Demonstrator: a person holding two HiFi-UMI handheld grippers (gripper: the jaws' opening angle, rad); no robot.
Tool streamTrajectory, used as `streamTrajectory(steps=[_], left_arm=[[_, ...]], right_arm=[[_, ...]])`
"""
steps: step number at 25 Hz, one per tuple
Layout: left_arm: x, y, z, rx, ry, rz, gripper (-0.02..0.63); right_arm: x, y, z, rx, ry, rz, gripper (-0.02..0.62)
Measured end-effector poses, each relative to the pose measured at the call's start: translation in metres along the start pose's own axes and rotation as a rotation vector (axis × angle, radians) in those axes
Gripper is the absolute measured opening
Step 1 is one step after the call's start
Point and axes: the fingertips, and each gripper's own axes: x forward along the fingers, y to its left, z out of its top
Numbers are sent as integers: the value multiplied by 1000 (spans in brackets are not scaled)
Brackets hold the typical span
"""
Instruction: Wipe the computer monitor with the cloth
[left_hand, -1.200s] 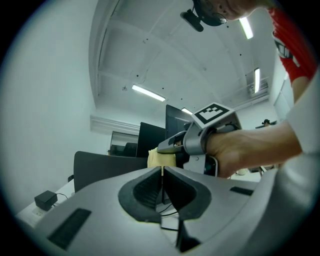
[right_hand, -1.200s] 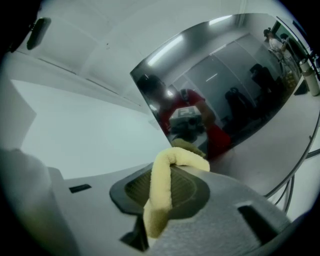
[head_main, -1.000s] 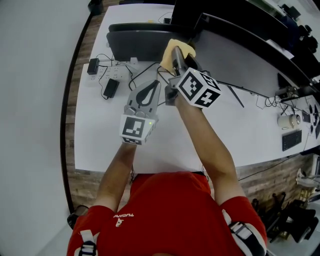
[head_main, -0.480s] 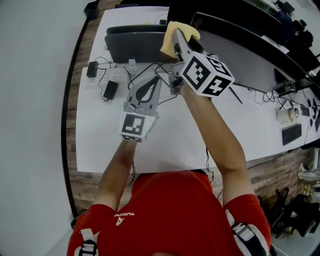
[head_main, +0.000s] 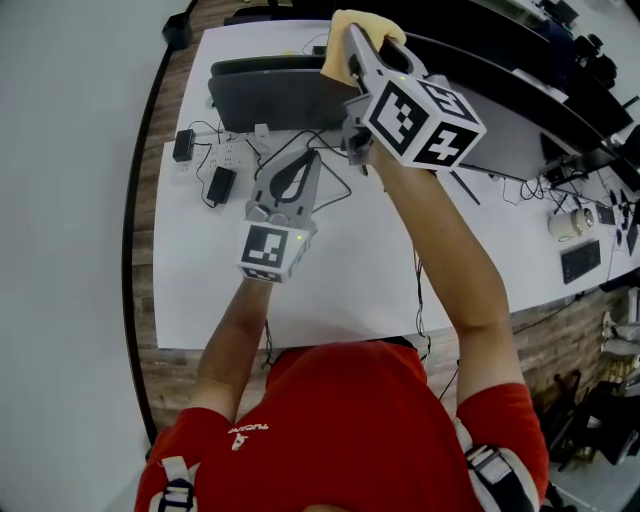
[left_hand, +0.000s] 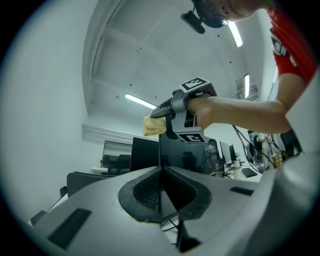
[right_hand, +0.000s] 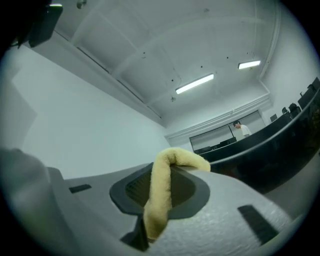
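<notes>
My left tongs (head_main: 305, 165) hang low over the white worktop (head_main: 340, 290), pressed together with nothing in them. Further out, my right tongs (head_main: 358, 50) are up high, clamped on the yellow cloth (head_main: 343, 30). It's right by the monitor's (left_hand: 197, 157) top corner, can't tell if it's touching.

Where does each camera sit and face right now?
Head view: on the head, steeply down at the table; shows both forearms, left gripper, right gripper.
Left gripper view: along its shut jaws, up at the monitor; shows the right hand.
Right gripper view: along jaws clamped on the cloth, toward the ceiling.
Shared: head and left gripper views both show the right gripper holding the cloth.
</notes>
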Motion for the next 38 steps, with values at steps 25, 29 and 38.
streamTrajectory(steps=[25,29,38], left_arm=[[5,-25,9,-35,-25,-42,15],[8,-33,8,-29,-22,-41,15],[32,-76,3,-3,-4,-46,15]], right_arm=[[-15,-47,31,-257,149,-54,63],[-27,-64,34,-259,153,-63,63],[-66,-126,49,-235,139,-82,63]])
